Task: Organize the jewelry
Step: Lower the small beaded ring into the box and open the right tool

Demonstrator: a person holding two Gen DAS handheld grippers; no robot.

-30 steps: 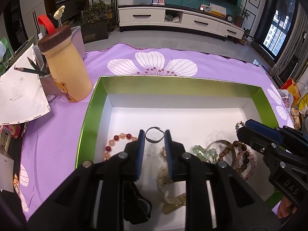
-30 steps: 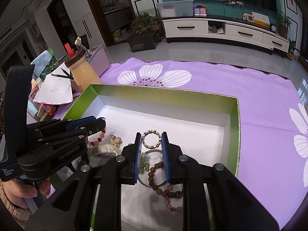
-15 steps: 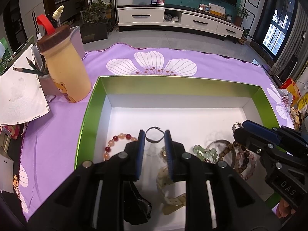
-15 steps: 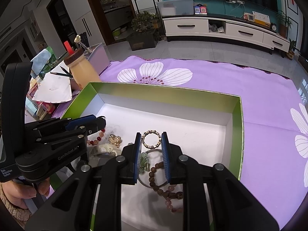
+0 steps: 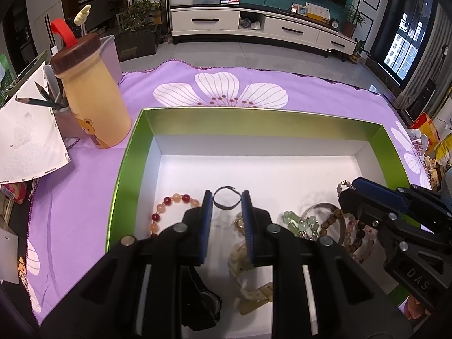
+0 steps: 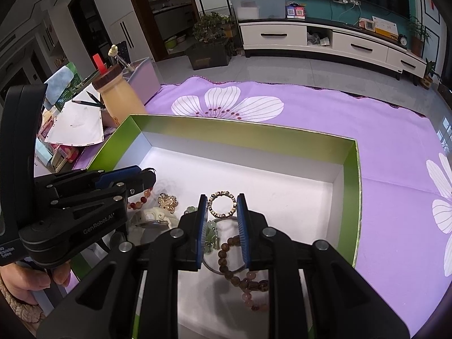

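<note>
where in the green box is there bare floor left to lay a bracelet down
The far half of the green box is bare white floor, bordered by the back wall and both side walls. The near half is crowded: red bead bracelet, black ring, gold ring and green beads.

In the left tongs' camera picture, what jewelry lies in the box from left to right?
Red-and-orange round-bead bracelet → thin dark ring-shaped band between the left tongs' tips → pale green stone-bead bracelet → brown wooden-bead bracelet, all in the green-walled white box.
</note>
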